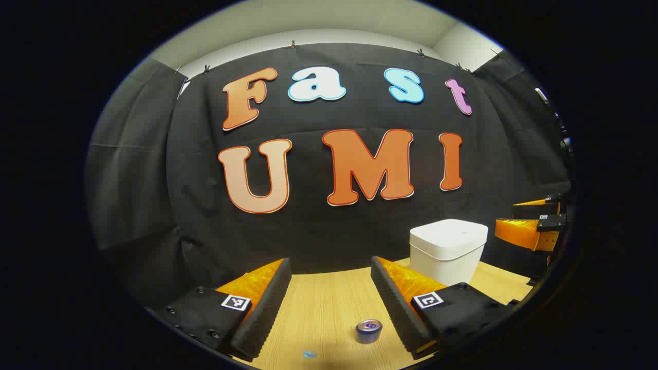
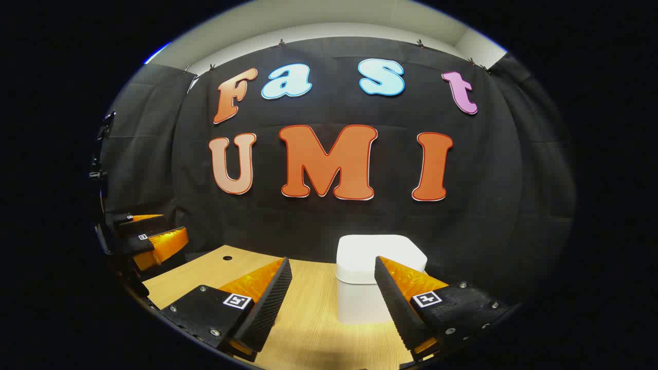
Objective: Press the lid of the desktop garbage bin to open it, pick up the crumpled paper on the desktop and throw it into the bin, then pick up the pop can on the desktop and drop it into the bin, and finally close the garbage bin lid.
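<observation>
My left gripper [image 1: 329, 298] jaws wide apart, nothing between; pop can [image 1: 368, 330] upright on table [image 1: 318, 303], bin [image 1: 447, 250] lid down, right gripper [image 1: 534, 221] beyond.

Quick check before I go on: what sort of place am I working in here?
Likely a small recording booth, not a home: black cloth wall hung by clips behind a wooden table, holding a white bin with its lid shut and a can.
</observation>
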Available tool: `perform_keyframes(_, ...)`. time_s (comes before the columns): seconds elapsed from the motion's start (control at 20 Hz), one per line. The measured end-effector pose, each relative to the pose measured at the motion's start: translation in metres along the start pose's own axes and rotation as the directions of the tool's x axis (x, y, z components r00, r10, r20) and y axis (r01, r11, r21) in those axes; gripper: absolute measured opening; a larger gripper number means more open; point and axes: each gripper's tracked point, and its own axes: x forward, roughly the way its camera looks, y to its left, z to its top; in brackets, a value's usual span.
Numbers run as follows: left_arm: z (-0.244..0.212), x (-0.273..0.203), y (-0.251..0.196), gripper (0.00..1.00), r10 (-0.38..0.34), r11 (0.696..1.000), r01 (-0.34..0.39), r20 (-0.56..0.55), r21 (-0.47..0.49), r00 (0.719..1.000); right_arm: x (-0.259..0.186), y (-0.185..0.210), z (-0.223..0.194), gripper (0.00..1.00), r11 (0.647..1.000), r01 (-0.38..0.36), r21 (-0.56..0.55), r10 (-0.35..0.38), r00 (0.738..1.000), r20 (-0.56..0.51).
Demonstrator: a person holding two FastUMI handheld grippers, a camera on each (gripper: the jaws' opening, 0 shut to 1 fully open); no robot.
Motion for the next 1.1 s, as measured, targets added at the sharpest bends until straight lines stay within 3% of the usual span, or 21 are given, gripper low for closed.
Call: perform_keyframes(1.1, -0.002, -0.009, 0.024, 1.00, -0.088, 0.996, 0.089, 0.003, -0.015, 0.996, -0.001, 0.023, 0.010, 0.98, 0.996, 0.075, -0.039, -0.076, 0.997, -0.017)
